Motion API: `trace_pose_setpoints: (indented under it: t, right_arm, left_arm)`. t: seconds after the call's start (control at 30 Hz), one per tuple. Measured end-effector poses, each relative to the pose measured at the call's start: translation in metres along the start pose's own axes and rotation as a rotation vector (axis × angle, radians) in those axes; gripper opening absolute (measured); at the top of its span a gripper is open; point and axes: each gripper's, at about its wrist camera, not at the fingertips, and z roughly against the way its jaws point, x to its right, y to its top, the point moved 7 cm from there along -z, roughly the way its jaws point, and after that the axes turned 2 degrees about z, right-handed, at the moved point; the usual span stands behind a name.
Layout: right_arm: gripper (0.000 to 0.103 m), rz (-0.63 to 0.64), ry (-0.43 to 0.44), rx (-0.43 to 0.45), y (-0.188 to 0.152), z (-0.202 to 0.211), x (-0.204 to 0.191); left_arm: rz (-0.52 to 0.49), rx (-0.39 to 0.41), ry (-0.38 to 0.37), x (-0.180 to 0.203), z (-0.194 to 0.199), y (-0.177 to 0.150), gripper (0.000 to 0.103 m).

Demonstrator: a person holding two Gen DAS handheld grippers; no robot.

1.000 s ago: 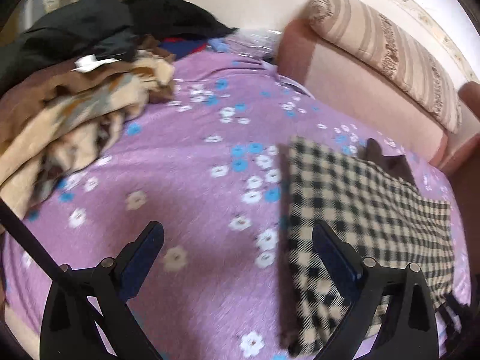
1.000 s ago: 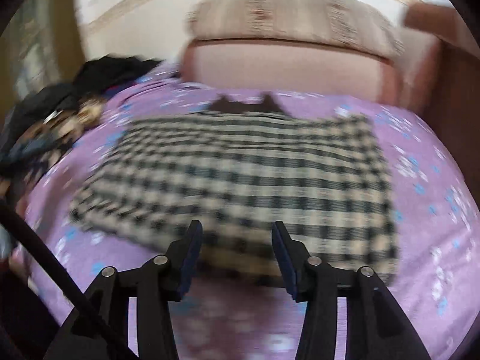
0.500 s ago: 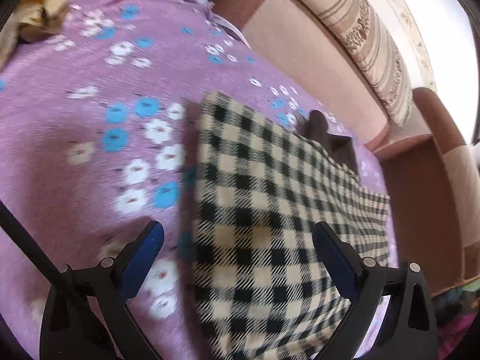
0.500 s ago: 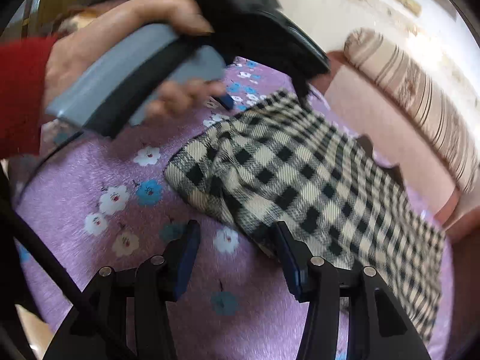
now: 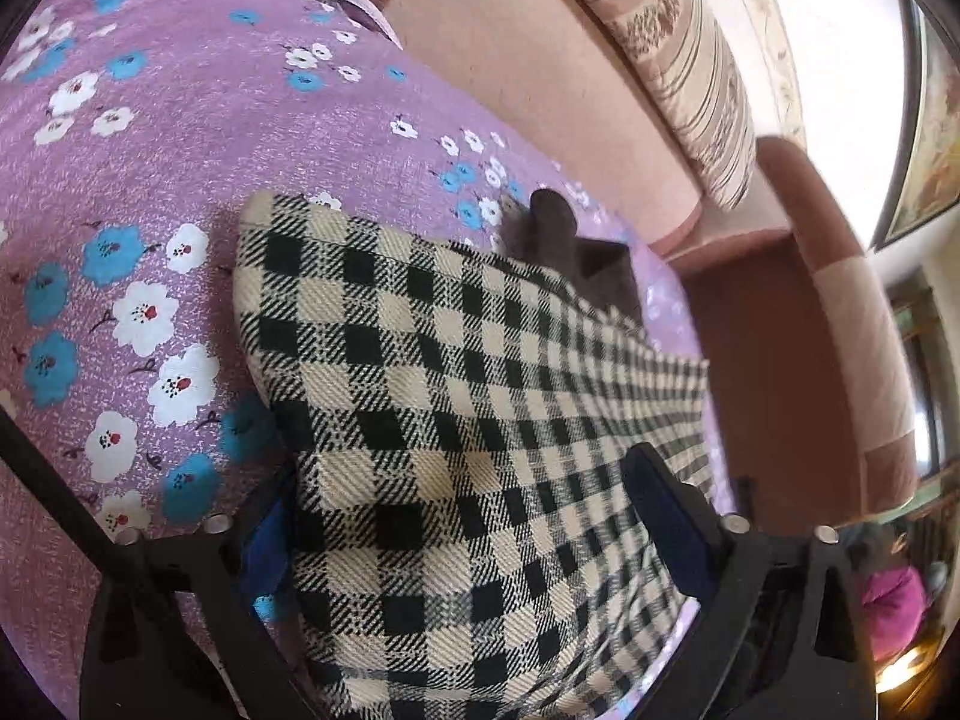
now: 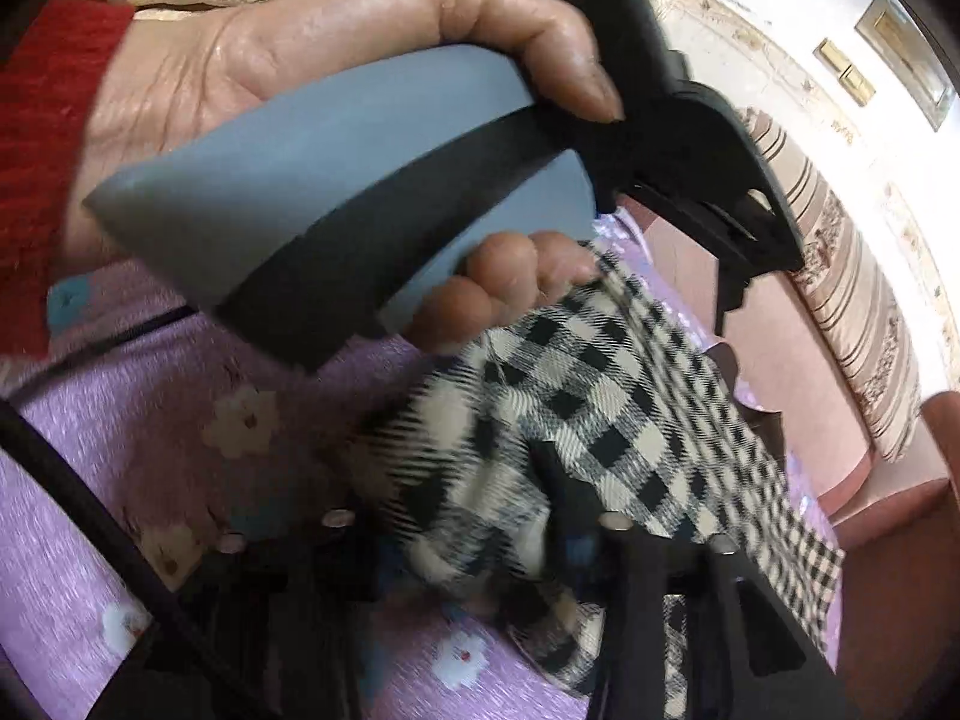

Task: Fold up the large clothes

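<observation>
While both grippers sit low over the bed, these lines hold:

Checked garment [image 5: 456, 420]: a black-and-cream checked cloth, lying folded on the bed, stretching from the near edge of both views away toward the sofa back; a dark brown piece [image 5: 576, 246] sticks out from under its far edge.

Bedsheet [image 5: 150, 138]: purple with white and blue flowers, spread under the garment and showing to its left.

Left gripper [image 5: 474, 546]: jaws wide apart, straddling the near part of the checked garment. The left blue pad sits just beside the cloth's left edge and is partly hidden by it; the right pad rests on or just above the cloth. The jaws pinch nothing.

Right gripper [image 6: 462, 546]: blurred, down at the garment's near corner, where the cloth bunches up between the two fingers. Whether the jaws are closed on the fabric I cannot tell, because of the blur and the cloth covering the pads.

Left hand [image 6: 336, 54]: seen from the right wrist view, wrapped around the grey and black handle of the left gripper, with a red sleeve [image 6: 42, 168] at the wrist, held above the garment's left part.

Sofa back [image 5: 540, 60]: pink, at the far side, with a striped bolster cushion [image 5: 690, 66] lying along its top.
</observation>
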Motion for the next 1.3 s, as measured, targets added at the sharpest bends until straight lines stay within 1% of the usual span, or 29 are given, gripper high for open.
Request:
trace_pose_setpoints:
  t: [0.07,0.1,0.13,0.17,0.23,0.37,0.43,0.47,0.57,0.6,0.67,0.73,0.83,0.9,0.97,1.03,1.07,1.1,1.13,1.17,1.2,1.23,1.27,1.3]
  right_arm:
    - [0.024,0.013,-0.008,0.001,0.001,-0.001,-0.003]
    - [0.020,0.021,-0.019,0.008,0.001,0.000,-0.004]
    - [0.018,0.018,-0.023,0.010,0.001,0.001,-0.003]
    - [0.014,-0.003,-0.020,0.015,0.001,0.002,0.001]
    - [0.013,-0.048,-0.002,0.030,0.001,0.005,0.010]
    - [0.012,-0.127,-0.002,0.083,-0.001,0.021,0.032]
    - [0.012,-0.160,-0.021,0.120,-0.003,0.033,0.046]
    - [0.012,-0.181,-0.033,0.136,-0.005,0.041,0.055]
    - [0.012,-0.253,-0.065,0.168,-0.016,0.056,0.084]
    - [0.012,-0.282,-0.076,0.176,-0.022,0.061,0.097]
    - [0.012,-0.339,-0.108,0.183,-0.040,0.071,0.125]
    - [0.012,-0.371,-0.140,0.180,-0.057,0.078,0.144]
    - [0.012,-0.424,-0.194,0.146,-0.095,0.085,0.180]
    - [0.012,-0.463,-0.220,0.099,-0.125,0.086,0.201]
    - [0.013,-0.487,-0.229,0.045,-0.150,0.081,0.212]
    - [0.016,-0.521,-0.195,-0.029,-0.176,0.069,0.220]
    - [0.020,-0.546,-0.157,-0.065,-0.188,0.063,0.225]
    - [0.029,-0.577,-0.121,-0.097,-0.199,0.058,0.229]
    - [0.034,-0.610,-0.094,-0.118,-0.209,0.057,0.236]
    - [0.044,-0.629,-0.078,-0.120,-0.214,0.056,0.243]
    - [0.050,-0.661,-0.055,-0.114,-0.220,0.061,0.252]
    - [0.050,-0.689,-0.039,-0.101,-0.224,0.068,0.260]
    - [0.050,-0.728,-0.019,-0.075,-0.229,0.078,0.273]
    - [0.052,-0.763,-0.010,-0.050,-0.233,0.087,0.281]
  left_arm:
    - [-0.020,-0.016,0.081,-0.001,-0.003,-0.001,0.039]
    - [-0.024,-0.024,0.116,-0.003,-0.004,-0.002,0.028]
    - [-0.016,-0.025,0.110,-0.004,-0.003,-0.002,0.019]
    - [0.001,-0.019,0.097,-0.005,-0.001,-0.002,0.018]
    - [0.029,-0.001,0.090,-0.004,0.004,-0.001,0.016]
    - [0.006,0.028,0.141,0.013,0.012,-0.003,0.015]
    - [-0.014,0.028,0.186,0.029,0.014,0.000,0.014]
    - [-0.028,0.027,0.206,0.041,0.014,0.003,0.014]
    - [-0.079,0.028,0.223,0.078,0.007,0.007,0.014]
    - [-0.111,0.027,0.229,0.100,0.000,0.007,0.014]
    - [-0.155,0.015,0.232,0.129,-0.012,0.006,0.014]
    - [-0.223,-0.010,0.232,0.171,-0.038,0.002,0.014]
    - [-0.315,-0.056,0.235,0.220,-0.080,-0.010,0.014]
    - [-0.360,-0.091,0.239,0.246,-0.111,-0.019,0.015]
    - [-0.385,-0.127,0.261,0.261,-0.141,-0.029,0.020]
    - [-0.361,-0.149,0.265,0.267,-0.157,-0.035,0.022]
    - [-0.340,-0.150,0.249,0.269,-0.159,-0.035,0.025]
    - [-0.328,-0.146,0.236,0.271,-0.157,-0.035,0.028]
    - [-0.315,-0.130,0.216,0.275,-0.152,-0.034,0.038]
    - [-0.309,-0.109,0.203,0.278,-0.145,-0.032,0.049]
    - [-0.304,-0.073,0.194,0.281,-0.133,-0.030,0.053]
    - [-0.299,-0.038,0.190,0.282,-0.122,-0.028,0.058]
    - [-0.299,0.005,0.201,0.280,-0.105,-0.027,0.062]
    - [-0.301,0.028,0.211,0.279,-0.097,-0.026,0.063]
